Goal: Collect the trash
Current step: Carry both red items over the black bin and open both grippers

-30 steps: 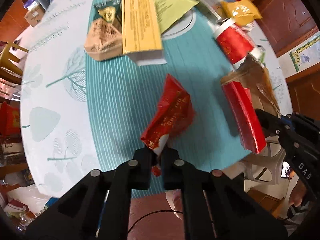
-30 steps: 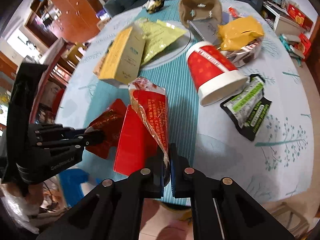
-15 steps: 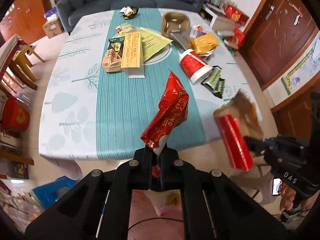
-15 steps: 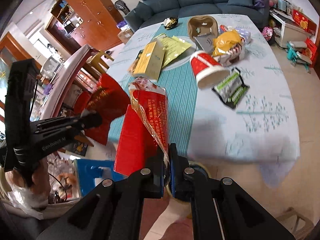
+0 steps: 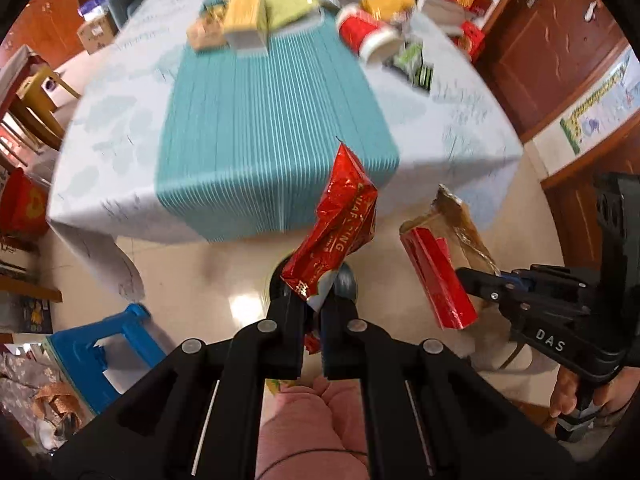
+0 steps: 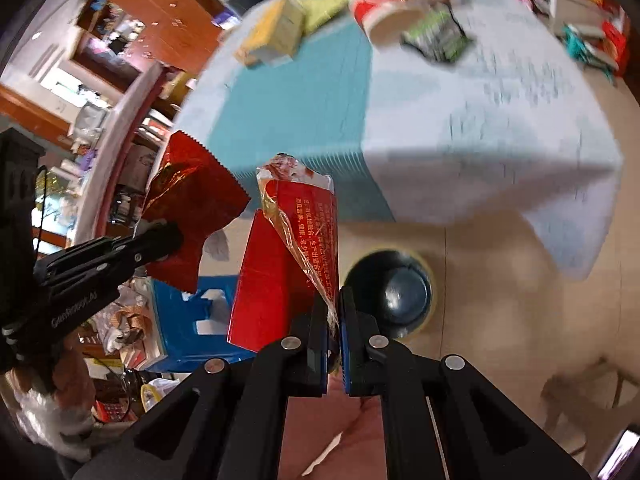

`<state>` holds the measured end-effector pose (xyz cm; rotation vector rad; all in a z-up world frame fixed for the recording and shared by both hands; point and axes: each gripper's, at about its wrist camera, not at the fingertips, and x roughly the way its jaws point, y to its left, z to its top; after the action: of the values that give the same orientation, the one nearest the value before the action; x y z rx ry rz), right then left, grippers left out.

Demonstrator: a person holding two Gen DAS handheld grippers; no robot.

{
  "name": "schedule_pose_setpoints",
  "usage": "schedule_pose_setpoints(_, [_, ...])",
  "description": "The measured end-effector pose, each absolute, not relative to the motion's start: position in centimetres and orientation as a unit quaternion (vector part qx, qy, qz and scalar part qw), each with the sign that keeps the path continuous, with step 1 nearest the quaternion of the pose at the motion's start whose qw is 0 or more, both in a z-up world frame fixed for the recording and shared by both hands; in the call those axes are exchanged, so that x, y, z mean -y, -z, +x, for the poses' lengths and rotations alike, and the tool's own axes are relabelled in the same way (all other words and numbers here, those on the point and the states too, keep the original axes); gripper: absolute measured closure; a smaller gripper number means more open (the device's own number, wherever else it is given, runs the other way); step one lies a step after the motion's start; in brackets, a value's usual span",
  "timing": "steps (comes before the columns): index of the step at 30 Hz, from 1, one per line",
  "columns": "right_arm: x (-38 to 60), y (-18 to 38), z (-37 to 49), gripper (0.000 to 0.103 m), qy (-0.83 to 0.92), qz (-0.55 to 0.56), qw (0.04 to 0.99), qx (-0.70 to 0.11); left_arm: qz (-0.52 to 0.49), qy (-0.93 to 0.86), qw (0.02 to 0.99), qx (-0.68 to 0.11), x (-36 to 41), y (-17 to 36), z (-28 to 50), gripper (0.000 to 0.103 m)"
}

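A cream tiled floor (image 5: 192, 280) fills the lower part of both views, with a cloth-covered table (image 5: 120, 152) beyond it, a teal runner (image 5: 272, 120) down its middle.

The left gripper (image 5: 314, 308) is clamped on the bottom corner of a crumpled red foil wrapper (image 5: 340, 224), which stands up from the jaws in the air, off the table and over the floor near the table's front edge. In the right wrist view the same wrapper (image 6: 192, 204) shows at the left, pinched at the tips of the left gripper (image 6: 168, 236). The right gripper (image 6: 334, 320) is closed on the torn clear film of a red carton (image 6: 280, 268), which hangs up and leftward from the jaws, also clear of the table; from the left wrist view the carton (image 5: 436, 276) sits at the tip of the right gripper (image 5: 464, 276), just right of the wrapper.

Below both items, a dark round bin (image 6: 392, 292) stands on the floor. A blue stool (image 5: 100, 344) is at the left. On the far end of the table lie a yellow box (image 5: 244, 12), a tipped red cup (image 5: 364, 34) and a green packet (image 5: 416, 64), all blurred.
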<state>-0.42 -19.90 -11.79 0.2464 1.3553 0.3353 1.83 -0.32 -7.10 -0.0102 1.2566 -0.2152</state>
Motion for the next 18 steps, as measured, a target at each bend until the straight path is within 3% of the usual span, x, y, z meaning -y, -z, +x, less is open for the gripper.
schedule_pose_setpoints(14, [18.6, 35.3, -3.8, 0.098, -0.033, 0.156, 0.697, -0.699, 0.037, 0.107, 0.746, -0.656, 1.5, 29.9, 1.0, 0.098])
schedule_pose_setpoints(17, [18.2, 39.9, -3.3, 0.098, -0.018, 0.158, 0.696, -0.700, 0.037, 0.093, 0.742, -0.663, 1.5, 33.8, 1.5, 0.074])
schedule_pose_setpoints(18, [18.0, 40.9, -3.1, 0.097, -0.015, 0.160, 0.696, -0.700, 0.034, 0.089, 0.743, -0.662, 1.4, 34.8, 1.6, 0.060])
